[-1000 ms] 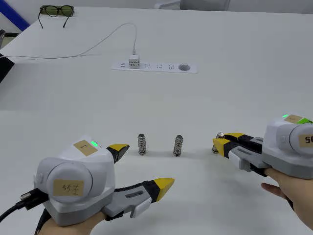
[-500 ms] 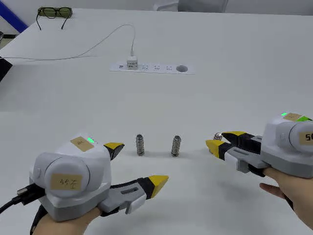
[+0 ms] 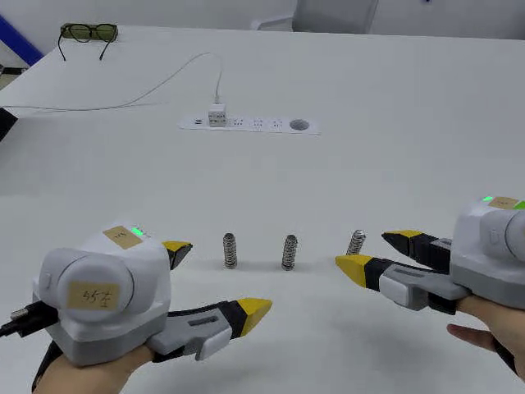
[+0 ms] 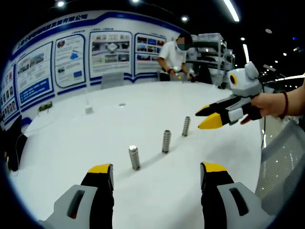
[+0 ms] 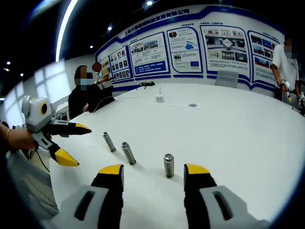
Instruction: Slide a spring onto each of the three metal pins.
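**A:** Which step was in hand?

**B:** The tail end, by my reading. The left spring (image 3: 230,250), middle spring (image 3: 289,252) and right spring (image 3: 355,241) stood upright in a row toward the near edge of the bench (image 3: 394,148). Each seemed to sit on its own pin. A flat pin cap (image 5: 168,156) topped the right one. The coils hid the shafts, so full seating was probable, not confirmed.

**A:** Jaws?

**B:** The left gripper (image 3: 215,277) had its jaws wide and empty, just beside the row's left end. The right gripper (image 3: 378,251) was also wide and empty, with its tips near the right spring and apparently apart from it.

**A:** Materials?

**B:** The springs were tight grey steel coils, ribbed and cylindrical. The bench was smooth matt white. The jaw tips were pointed and yellow.

**A:** Next move?

**B:** It called for checking each spring's seating, then backing off without a sideways knock. Slender upright pins would likely tip.
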